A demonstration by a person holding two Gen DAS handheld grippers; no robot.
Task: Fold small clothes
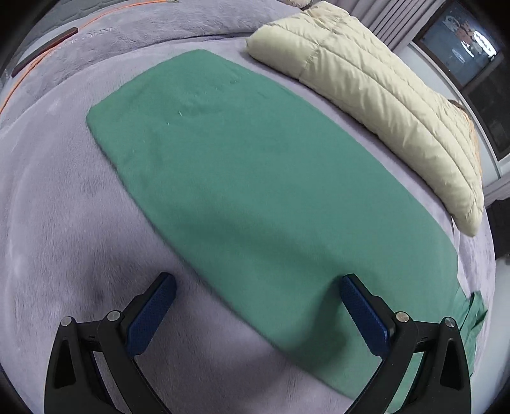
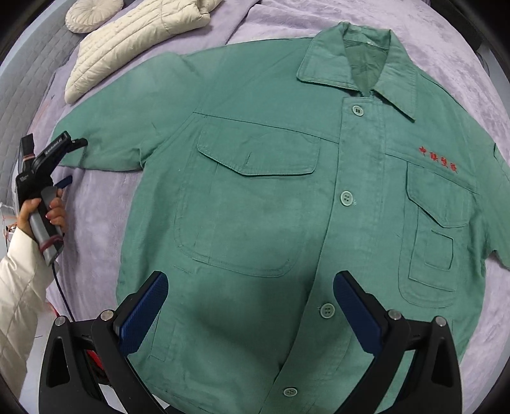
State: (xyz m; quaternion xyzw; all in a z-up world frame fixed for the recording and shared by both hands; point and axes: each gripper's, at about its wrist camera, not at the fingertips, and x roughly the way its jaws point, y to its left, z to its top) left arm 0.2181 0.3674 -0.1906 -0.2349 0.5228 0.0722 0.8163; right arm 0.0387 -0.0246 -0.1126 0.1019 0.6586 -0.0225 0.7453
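A green button-up shirt (image 2: 261, 197) lies flat and face up on a lilac blanket, collar at the top, with two chest pockets and red embroidery. Its one sleeve (image 1: 242, 172) stretches out flat in the left wrist view. My left gripper (image 1: 255, 286) hovers open over the near end of that sleeve, nothing between its blue pads. In the right wrist view the left gripper (image 2: 68, 162), held by a hand (image 2: 54, 213), sits at the sleeve's cuff. My right gripper (image 2: 251, 286) is open above the shirt's lower front, near the button placket.
A cream quilted jacket (image 1: 376, 95) lies beyond the sleeve, also the cream jacket (image 2: 134, 38) at the upper left of the right wrist view, beside a round cream cushion (image 2: 92, 14). The lilac blanket (image 1: 63, 203) covers the bed. A window (image 1: 462, 41) is at the far right.
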